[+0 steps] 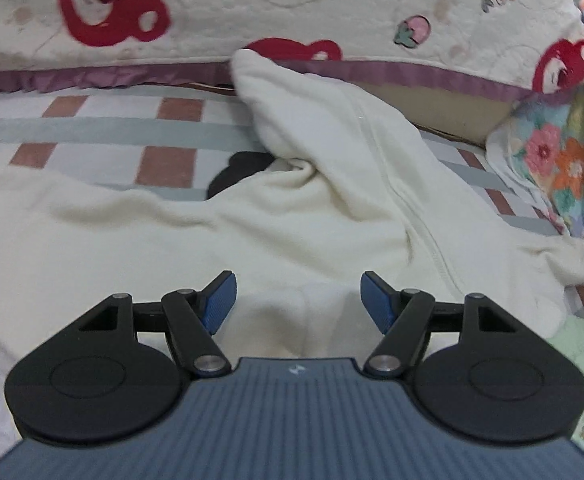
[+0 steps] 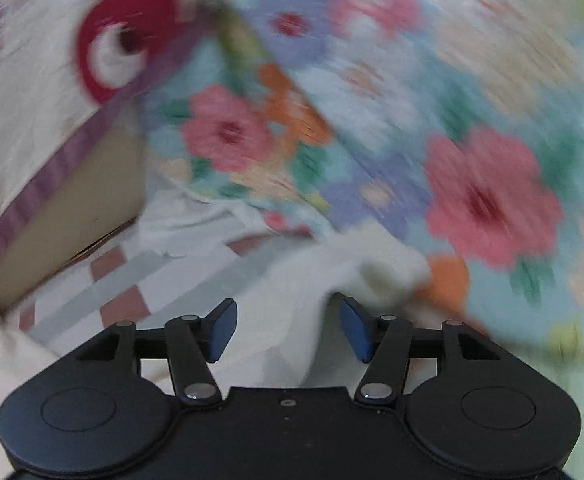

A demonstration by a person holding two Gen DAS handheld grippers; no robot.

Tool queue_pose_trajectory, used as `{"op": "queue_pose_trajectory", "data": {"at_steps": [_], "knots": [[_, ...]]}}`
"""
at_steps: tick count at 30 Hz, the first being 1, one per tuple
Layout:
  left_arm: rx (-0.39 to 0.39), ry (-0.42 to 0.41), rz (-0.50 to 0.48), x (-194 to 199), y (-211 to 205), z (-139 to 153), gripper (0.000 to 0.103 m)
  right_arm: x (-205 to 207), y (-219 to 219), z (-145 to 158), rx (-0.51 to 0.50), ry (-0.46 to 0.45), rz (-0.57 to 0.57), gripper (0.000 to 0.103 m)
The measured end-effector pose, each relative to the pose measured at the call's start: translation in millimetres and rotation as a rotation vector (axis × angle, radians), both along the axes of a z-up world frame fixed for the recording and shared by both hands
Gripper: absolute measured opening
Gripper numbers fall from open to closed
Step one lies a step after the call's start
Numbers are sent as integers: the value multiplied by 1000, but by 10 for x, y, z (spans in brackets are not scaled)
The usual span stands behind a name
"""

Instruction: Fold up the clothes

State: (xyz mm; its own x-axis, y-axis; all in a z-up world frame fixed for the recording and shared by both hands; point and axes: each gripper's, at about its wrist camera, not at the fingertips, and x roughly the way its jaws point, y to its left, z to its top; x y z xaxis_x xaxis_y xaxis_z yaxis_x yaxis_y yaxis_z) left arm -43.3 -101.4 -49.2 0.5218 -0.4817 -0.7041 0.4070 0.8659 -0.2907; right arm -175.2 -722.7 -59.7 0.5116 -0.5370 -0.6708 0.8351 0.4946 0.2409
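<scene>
From my left gripper (image 1: 297, 300) I see the cream-white fleece garment with a zip seam (image 1: 252, 224) spread directly ahead of and beneath the fingers, its soft cloth filling the gap between the two blue pads (image 1: 220, 300), which stand wide apart and grip nothing. Beyond the fingertips the garment rises into a peaked fold, the zip seam running away to the right of the right finger, and a small dark piece of cloth (image 1: 236, 172) peeks out from under it ahead of the left finger. The fleece lies on the checked sheet with brick-red squares and grey stripes (image 1: 104, 128), and farther off stands the cream quilted cover printed with red bears and edged in purple (image 1: 292, 4). This gripper is held low and roughly level, pointing across the bed toward that cover. My right gripper (image 2: 288, 326) gives a badly blurred view: its fingers are also apart, with a fold of the same cream fleece (image 2: 387, 268) just ahead of and touching the right finger's tip, though I cannot tell if any cloth sits between them. It points toward the floral quilt with pink, orange and blue flowers (image 2: 411, 120), which fills everything ahead and right of the fingers, the checked sheet showing off to the left.
</scene>
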Motion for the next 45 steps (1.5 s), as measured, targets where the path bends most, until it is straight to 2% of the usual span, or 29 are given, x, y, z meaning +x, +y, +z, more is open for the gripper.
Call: {"op": "queue_pose_trajectory", "data": {"at_steps": [1, 3, 8, 12, 13, 16, 17, 18, 22, 24, 25, 26, 27, 30, 33, 34, 37, 38, 39, 41, 42, 43, 44, 45], "knots": [[-6, -4, 14, -22, 25, 12, 68, -67, 52, -1, 44, -29, -11, 62], [-6, -16, 40, -67, 68, 46, 68, -169, 259, 44, 79, -88, 36, 62], [-2, -39, 88, -216, 176, 130, 68, -170, 969, 233, -15, -34, 272, 62], [-12, -60, 39, -443, 125, 231, 66, -199, 1344, 280, -78, -17, 489, 61], [11, -84, 10, -524, 46, 271, 66, -213, 1424, 282, -86, -24, 543, 58], [91, -160, -110, -783, -264, 357, 66, -171, 1596, 235, -21, -78, 740, 32], [109, -181, -168, -873, -377, 366, 67, -144, 1671, 221, -21, -77, 796, 13], [125, -204, -239, -976, -495, 369, 68, -115, 1757, 208, -33, -68, 849, 10], [183, -239, -560, -1313, -878, 291, 68, 30, 2049, 132, -112, 17, 1002, 10], [210, -229, -670, -1421, -1018, 233, 68, 110, 2098, 80, -151, 70, 1038, 20], [223, -220, -715, -1466, -1080, 203, 68, 142, 2092, 51, -158, 95, 1045, 25], [242, -210, -755, -1508, -1146, 169, 68, 171, 2048, 12, -125, 104, 1035, 37], [266, -207, -784, -1551, -1212, 137, 68, 202, 1994, -31, -77, 107, 1020, 41], [342, -235, -839, -1682, -1393, 50, 68, 225, 1787, -160, 126, 33, 937, 44], [433, -282, -807, -1666, -1559, -95, 68, 260, 1548, -342, 311, -51, 813, 48], [470, -300, -791, -1646, -1609, -155, 73, 284, 1459, -430, 394, -79, 754, 48], [588, -366, -743, -1570, -1720, -331, 74, 321, 1273, -658, 618, -185, 566, 54], [596, -373, -726, -1540, -1737, -355, 74, 324, 1231, -720, 681, -225, 505, 58], [570, -363, -708, -1504, -1735, -343, 74, 341, 1222, -747, 703, -249, 484, 59], [517, -344, -672, -1435, -1722, -305, 62, 418, 1284, -758, 650, -226, 490, 59], [489, -336, -649, -1399, -1706, -263, 32, 456, 1335, -760, 606, -196, 501, 49], [464, -325, -620, -1354, -1682, -205, 8, 487, 1379, -753, 565, -181, 520, 34], [440, -314, -586, -1304, -1646, -134, 8, 508, 1409, -720, 511, -178, 552, 13], [413, -309, -549, -1258, -1607, -45, 8, 495, 1409, -631, 445, -192, 577, 13]]}}
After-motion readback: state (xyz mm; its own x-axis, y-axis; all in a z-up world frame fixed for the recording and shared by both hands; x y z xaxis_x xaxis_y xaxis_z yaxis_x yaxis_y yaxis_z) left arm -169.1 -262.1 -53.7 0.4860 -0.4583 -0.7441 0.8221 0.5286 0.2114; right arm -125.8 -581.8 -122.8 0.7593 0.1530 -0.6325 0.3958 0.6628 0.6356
